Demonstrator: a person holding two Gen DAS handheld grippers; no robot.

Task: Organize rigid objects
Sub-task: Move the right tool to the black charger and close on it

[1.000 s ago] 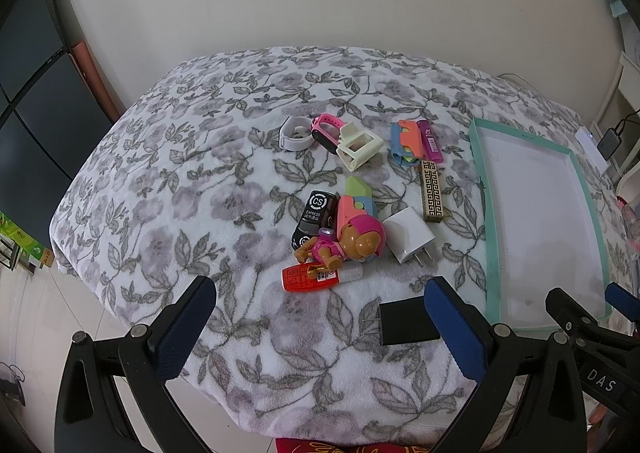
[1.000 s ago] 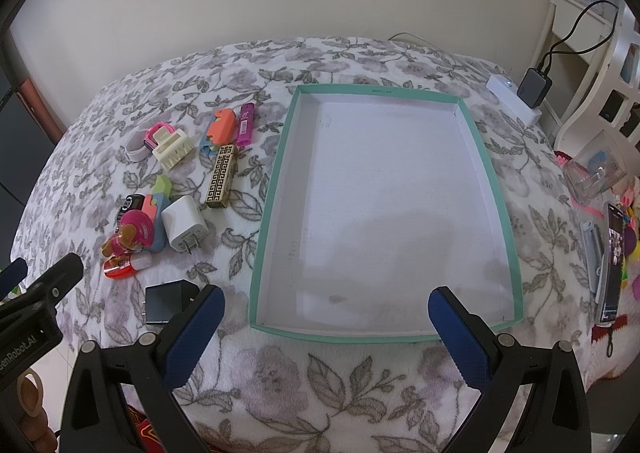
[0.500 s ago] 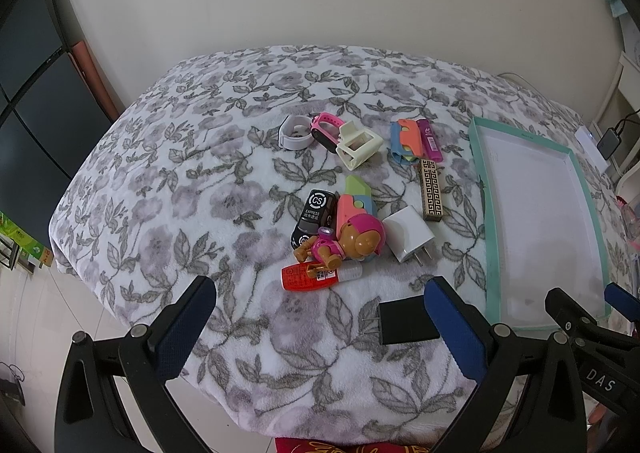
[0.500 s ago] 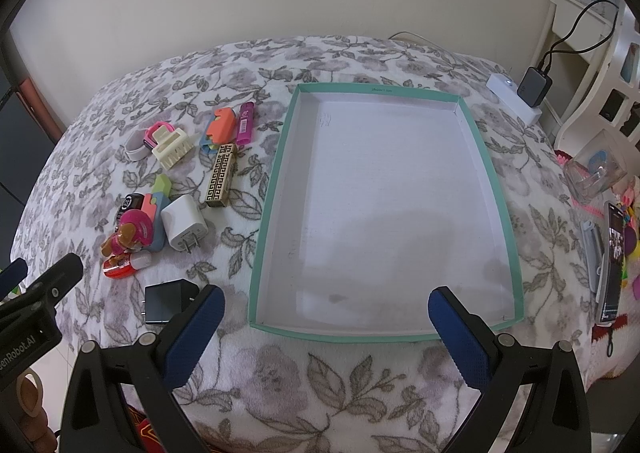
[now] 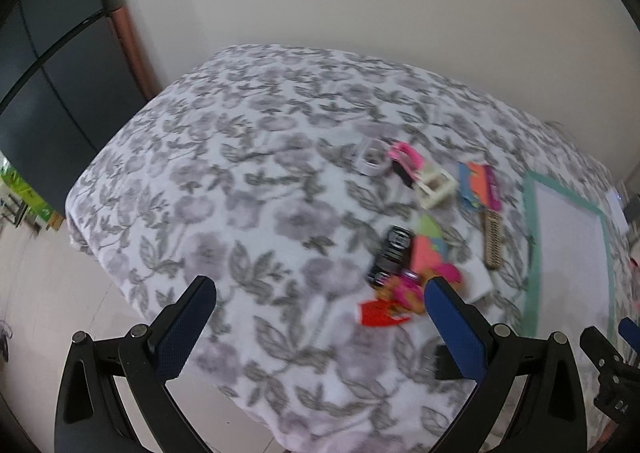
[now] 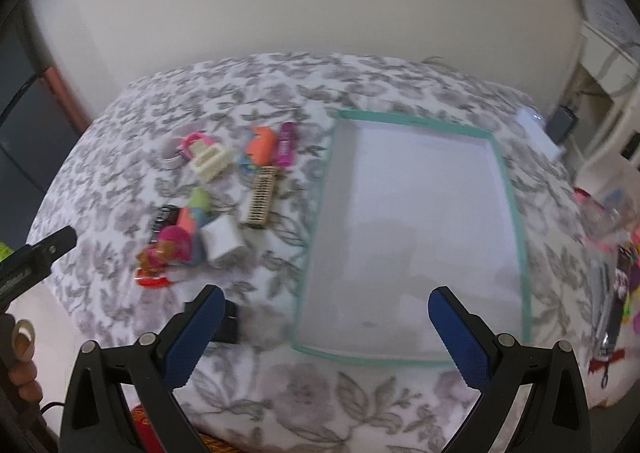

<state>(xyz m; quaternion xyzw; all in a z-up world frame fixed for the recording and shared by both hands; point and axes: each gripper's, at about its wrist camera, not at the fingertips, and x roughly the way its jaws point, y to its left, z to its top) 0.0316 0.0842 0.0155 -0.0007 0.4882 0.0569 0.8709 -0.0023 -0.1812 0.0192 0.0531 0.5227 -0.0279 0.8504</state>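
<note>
The floral blanket (image 6: 132,141) fills both views, and on it the teal-rimmed tray (image 6: 510,189) lies bare, nothing yet placed inside. Since half a second ago both cameras have swung: the left wrist view has turned toward its nine o'clock, so the cluster of small objects now sits at about three o'clock instead of centre, and the frames are smeared with motion. The right wrist view has shifted leftward as well, bringing the cluster closer to its middle. This reads as the start of a reach toward the pile, with sorting not yet begun.

The left gripper (image 5: 320,295) has its jaws spread wide and holds nothing; over the blanket, its right finger overlaps the pink toy figure (image 5: 408,287) and the red tube (image 5: 380,313) in the picture. The right gripper (image 6: 326,307) is likewise wide apart and empty, the tray's near edge between its fingers.

In the right wrist view the white charger (image 6: 224,243) lies at about eleven o'clock from the jaws, the patterned bar (image 6: 262,201) just beyond it, and the black block (image 6: 230,323) touches the left finger's outline at nine o'clock. The cream frame (image 6: 210,161) and orange piece (image 6: 262,145) lie farther off.
</note>
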